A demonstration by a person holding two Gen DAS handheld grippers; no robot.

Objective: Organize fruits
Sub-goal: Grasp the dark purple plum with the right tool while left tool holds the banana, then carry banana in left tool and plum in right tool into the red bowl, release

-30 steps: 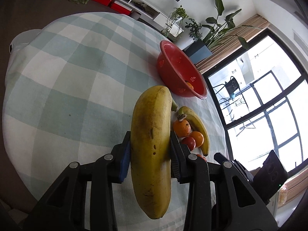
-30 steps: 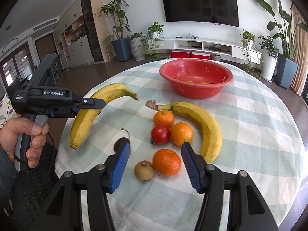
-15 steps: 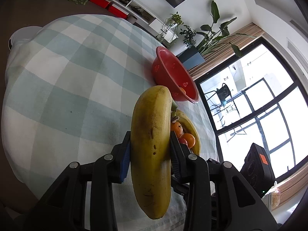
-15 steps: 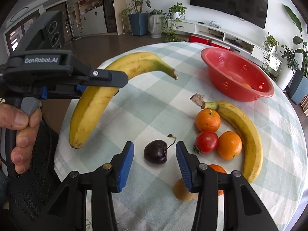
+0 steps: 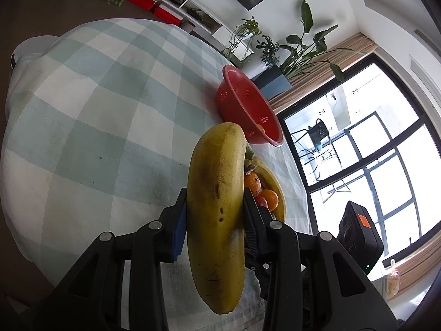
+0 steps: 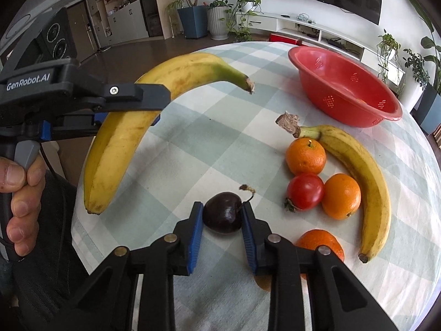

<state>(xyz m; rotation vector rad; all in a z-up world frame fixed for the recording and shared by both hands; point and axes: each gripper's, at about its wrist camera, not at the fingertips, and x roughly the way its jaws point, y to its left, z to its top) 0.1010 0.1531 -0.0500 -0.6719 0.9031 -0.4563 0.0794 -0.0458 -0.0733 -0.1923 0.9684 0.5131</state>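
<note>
A big yellow banana (image 5: pixel 216 220) hangs above the checked tablecloth (image 5: pixel 110 96), and my left gripper (image 5: pixel 215 201) is shut on its middle. The right wrist view shows the same banana (image 6: pixel 129 138) at the left, in the left gripper (image 6: pixel 161 109) that a hand (image 6: pixel 19 193) holds. Low over the cloth, my right gripper (image 6: pixel 222 209) is shut on a dark cherry (image 6: pixel 223 218), with both blue pads pressing its sides. Its stem sticks up to the right.
A red colander (image 6: pixel 330 82) with some fruit inside stands at the far right. In front of it lie a second banana (image 6: pixel 358 165), three oranges (image 6: pixel 305 155) and a red tomato (image 6: pixel 304 191). A brownish fruit (image 6: pixel 261 284) is mostly hidden behind my right finger.
My right gripper moved left and down from over the orange to the cherry, and its jaws closed on it. The left gripper kept hold of the banana and barely moved.
</note>
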